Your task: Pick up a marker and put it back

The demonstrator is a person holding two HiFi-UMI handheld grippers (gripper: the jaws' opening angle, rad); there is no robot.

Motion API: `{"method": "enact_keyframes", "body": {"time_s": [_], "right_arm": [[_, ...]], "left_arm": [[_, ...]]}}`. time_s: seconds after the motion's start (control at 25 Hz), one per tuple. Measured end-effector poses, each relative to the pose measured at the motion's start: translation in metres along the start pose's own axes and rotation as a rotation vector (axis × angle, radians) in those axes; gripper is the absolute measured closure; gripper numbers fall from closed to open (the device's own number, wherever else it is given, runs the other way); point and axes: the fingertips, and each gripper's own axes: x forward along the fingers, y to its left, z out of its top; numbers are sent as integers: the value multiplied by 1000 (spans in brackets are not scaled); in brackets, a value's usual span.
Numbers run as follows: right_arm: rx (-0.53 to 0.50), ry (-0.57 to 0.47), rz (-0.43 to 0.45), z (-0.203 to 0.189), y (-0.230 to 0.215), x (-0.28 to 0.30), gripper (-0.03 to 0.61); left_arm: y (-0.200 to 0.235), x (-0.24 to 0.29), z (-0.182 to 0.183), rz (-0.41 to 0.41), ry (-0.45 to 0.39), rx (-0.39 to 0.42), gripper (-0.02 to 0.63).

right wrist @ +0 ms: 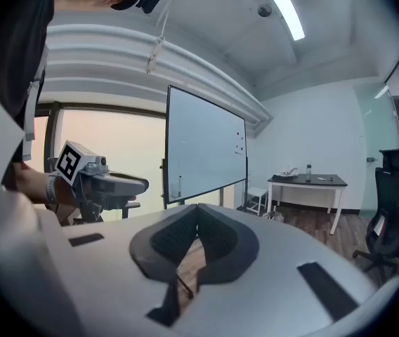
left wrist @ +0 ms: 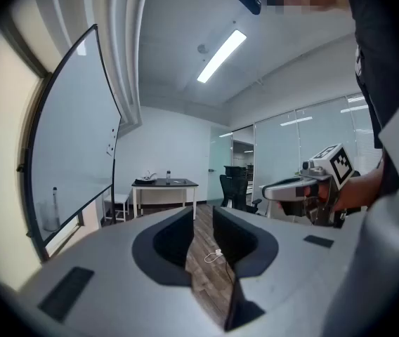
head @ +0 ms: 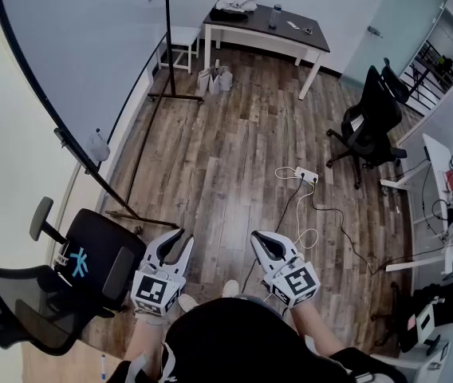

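Whiteboard ledge (head: 73, 148): marker (left wrist: 54, 195) (perhaps) upright.

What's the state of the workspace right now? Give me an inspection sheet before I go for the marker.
Surface: wood floor; no worktop near the grippers.
Job's things: whiteboard on its stand; slim upright item on its ledge, possibly a marker, too small to tell.
Clutter: black office chair beside the left gripper; bags by the desk.
Grippers: left gripper jaws apart, nothing between them; right gripper jaws together at the tips, nothing held.
Cables: white power strip with its cord trailing over the floor.
Surroundings: second office chair at the right.
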Motion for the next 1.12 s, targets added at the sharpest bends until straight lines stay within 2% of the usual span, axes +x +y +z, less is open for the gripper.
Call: {"method": "enact_keyframes", "body": {"time_s": [0.28, 0.6, 0.88, 1.12], "right_arm": [[8, -9, -5, -6, -53, -20, 565], [70, -81, 2, -3, -108, -31, 563], [63, -101, -2, 5, -135, -16, 563], [69, -78, -20, 5, -145, 25, 563]], "left_arm": [[-28, 49, 8, -12, 12, 13, 528], [-53, 103, 13, -27, 41, 47, 529], [-44, 138, 22, -23, 46, 70, 543], [-5, 162, 17, -44, 42, 69, 557]]}}
